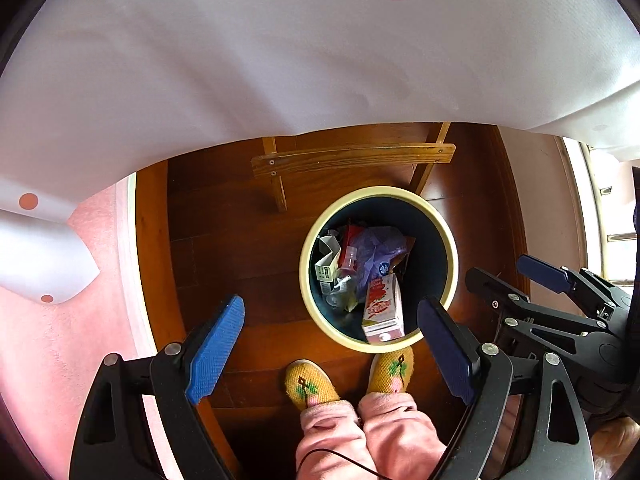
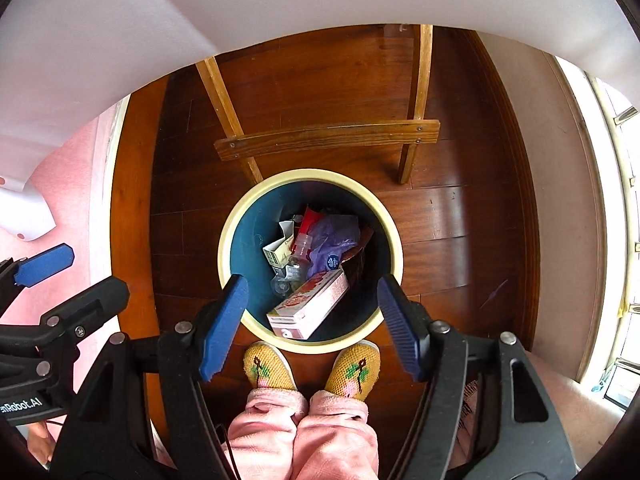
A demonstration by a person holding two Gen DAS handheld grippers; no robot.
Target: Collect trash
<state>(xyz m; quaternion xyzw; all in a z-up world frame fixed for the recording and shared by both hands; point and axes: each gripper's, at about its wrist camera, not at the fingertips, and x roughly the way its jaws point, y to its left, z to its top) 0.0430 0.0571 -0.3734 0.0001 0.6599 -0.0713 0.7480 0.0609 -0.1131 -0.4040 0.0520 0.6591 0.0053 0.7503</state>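
Seen from above, pink rug (image 1: 60,360) at the left edge of the wooden floor (image 1: 240,240), white dotted cloth (image 1: 280,60) hanging over the far side; left gripper (image 1: 332,352) with blue pads spread wide and nothing between them, hovering over the floor just left of the bin; right gripper (image 2: 312,328) likewise spread wide and empty, directly over the near rim.

Round waste bin (image 2: 234,224) with cream rim and dark teal inside standing on the floor, in front of the wooden chair frame (image 2: 328,136); inside, from left to right: a torn white carton (image 2: 278,250), a clear plastic bottle (image 2: 294,266) with a red label, a crumpled purple plastic bag (image 2: 334,236); a pink juice carton (image 2: 308,310) lying tilted on top against the near wall, below and between the right gripper's open jaws, touched by neither.

Two feet in yellow knitted slippers (image 2: 266,364) touching the bin's near rim; pink trouser legs (image 2: 304,432) below; pale wall and window frame (image 2: 612,208) at the right edge.
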